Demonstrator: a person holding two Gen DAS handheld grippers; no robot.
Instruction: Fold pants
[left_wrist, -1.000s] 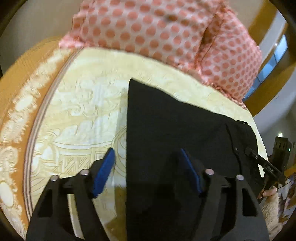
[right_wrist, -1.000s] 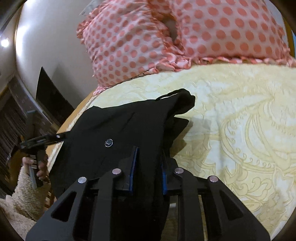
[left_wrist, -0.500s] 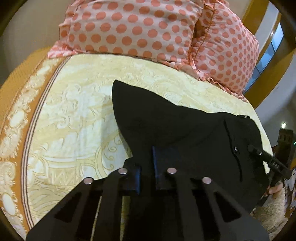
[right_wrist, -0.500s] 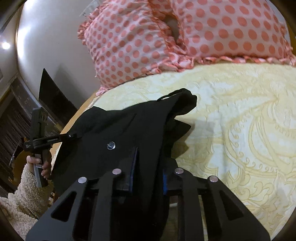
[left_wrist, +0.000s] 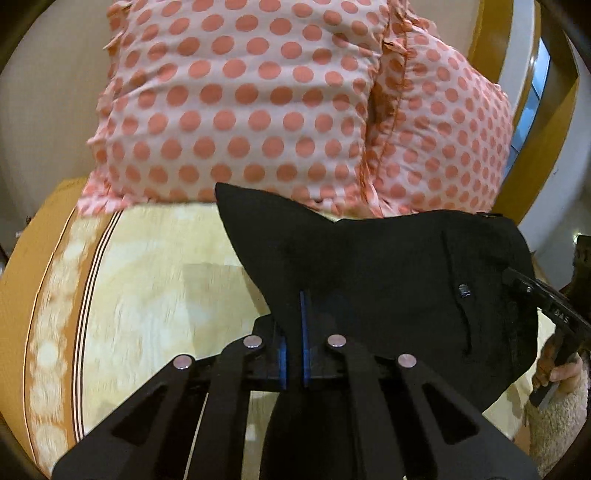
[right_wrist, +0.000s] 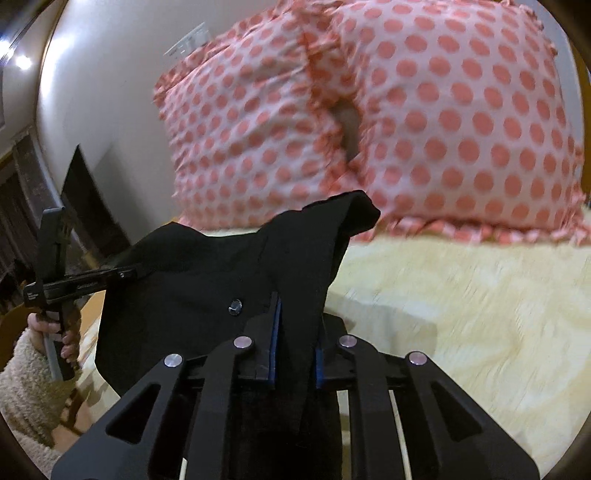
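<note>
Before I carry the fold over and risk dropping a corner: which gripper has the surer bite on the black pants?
Left. The left gripper has its pads clamped flat on a thin edge of the pants. The right gripper pinches a thick bunch, jaws closing.

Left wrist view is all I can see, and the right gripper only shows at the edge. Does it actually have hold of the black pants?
Observer: Yes. In the right wrist view, the right gripper has a bunched fold of the black pants between its blue pads, and its jaws are closing on it.
Operator: How does my left gripper's bite look from that side?
Observer: The left gripper shows side-on, pinching only the far edge of the pants.
Operator: Anything near that pinch?
Observer: A round metal button sits on the cloth between the two grippers, nearer the right one.
</note>
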